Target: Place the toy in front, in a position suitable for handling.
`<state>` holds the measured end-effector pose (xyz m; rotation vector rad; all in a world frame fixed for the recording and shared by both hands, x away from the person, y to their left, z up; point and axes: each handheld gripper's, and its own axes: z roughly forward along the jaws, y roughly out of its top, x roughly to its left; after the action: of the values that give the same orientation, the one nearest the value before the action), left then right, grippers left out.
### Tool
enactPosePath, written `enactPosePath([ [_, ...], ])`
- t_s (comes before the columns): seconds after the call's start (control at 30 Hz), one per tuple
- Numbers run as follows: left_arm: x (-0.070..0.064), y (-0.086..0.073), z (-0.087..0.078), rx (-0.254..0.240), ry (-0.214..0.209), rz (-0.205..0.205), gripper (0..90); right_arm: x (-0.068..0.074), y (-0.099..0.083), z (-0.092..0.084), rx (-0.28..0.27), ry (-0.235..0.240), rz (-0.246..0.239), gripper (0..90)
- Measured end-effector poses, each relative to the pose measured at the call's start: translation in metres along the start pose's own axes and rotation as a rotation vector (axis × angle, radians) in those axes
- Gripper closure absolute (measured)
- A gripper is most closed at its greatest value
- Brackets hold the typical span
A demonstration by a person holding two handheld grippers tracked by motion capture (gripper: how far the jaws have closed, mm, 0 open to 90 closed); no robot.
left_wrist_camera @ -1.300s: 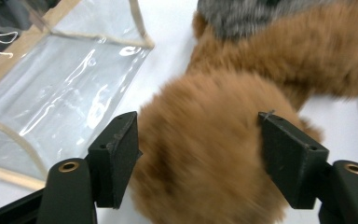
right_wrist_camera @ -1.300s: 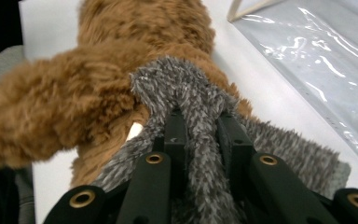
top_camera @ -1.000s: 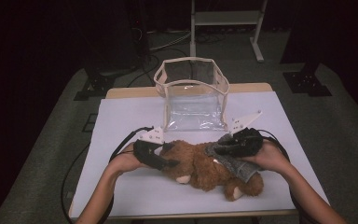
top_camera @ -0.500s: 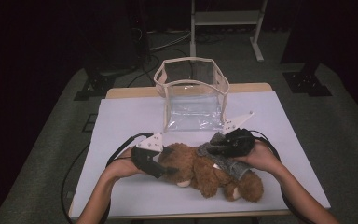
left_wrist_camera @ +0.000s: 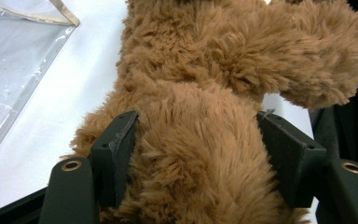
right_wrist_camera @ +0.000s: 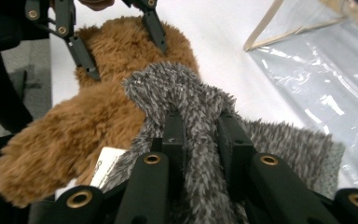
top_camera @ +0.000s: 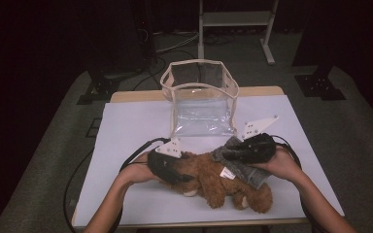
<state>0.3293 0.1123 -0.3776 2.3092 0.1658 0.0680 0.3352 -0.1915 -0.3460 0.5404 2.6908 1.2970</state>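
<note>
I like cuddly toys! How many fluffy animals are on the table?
1: a brown plush toy lies near the table's front edge, wearing grey fuzzy cloth. Nothing shows inside the clear bag behind it.

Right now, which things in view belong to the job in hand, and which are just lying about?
In the job:
- brown plush toy, between the left hand-held gripper jaws
- grey fuzzy cloth, pinched by the right hand-held gripper
- clear bag, open, standing just behind the toy

Lying about:
- white stand on the floor beyond the table
</note>
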Motion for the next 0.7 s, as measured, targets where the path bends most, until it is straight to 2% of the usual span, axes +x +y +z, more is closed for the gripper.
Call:
enactPosePath([
  [0.13,0.001,0.01,-0.004,0.003,0.009,0.02,27.8,0.007,-0.01,0.006,0.005,0.008,0.002,74.8],
  [0.23,0.005,0.015,-0.004,0.006,0.013,0.02,27.1,0.007,-0.011,0.008,0.003,0.005,0.009,74.8],
  [0.37,0.007,0.011,0.004,0.045,0.003,0.011,29.9,0.006,-0.007,0.004,0.008,-0.01,-0.011,74.6],
  [0.43,0.005,0.007,0.003,0.043,0.01,-0.005,30.8,0.007,-0.003,-0.006,0.001,-0.01,-0.025,74.4],
  [0.5,0.003,0.005,0.001,0.045,0.007,0.004,31.4,0.008,-0.004,-0.01,0.0,-0.011,-0.022,74.4],
  [0.6,-0.001,0.001,-0.001,0.032,0.002,0.003,31.3,0.01,-0.01,-0.008,-0.001,0.005,-0.013,74.4],
  [0.7,-0.002,0.005,-0.004,0.023,0.007,0.015,29.1,0.013,-0.015,-0.003,-0.008,0.013,-0.005,74.6],
])
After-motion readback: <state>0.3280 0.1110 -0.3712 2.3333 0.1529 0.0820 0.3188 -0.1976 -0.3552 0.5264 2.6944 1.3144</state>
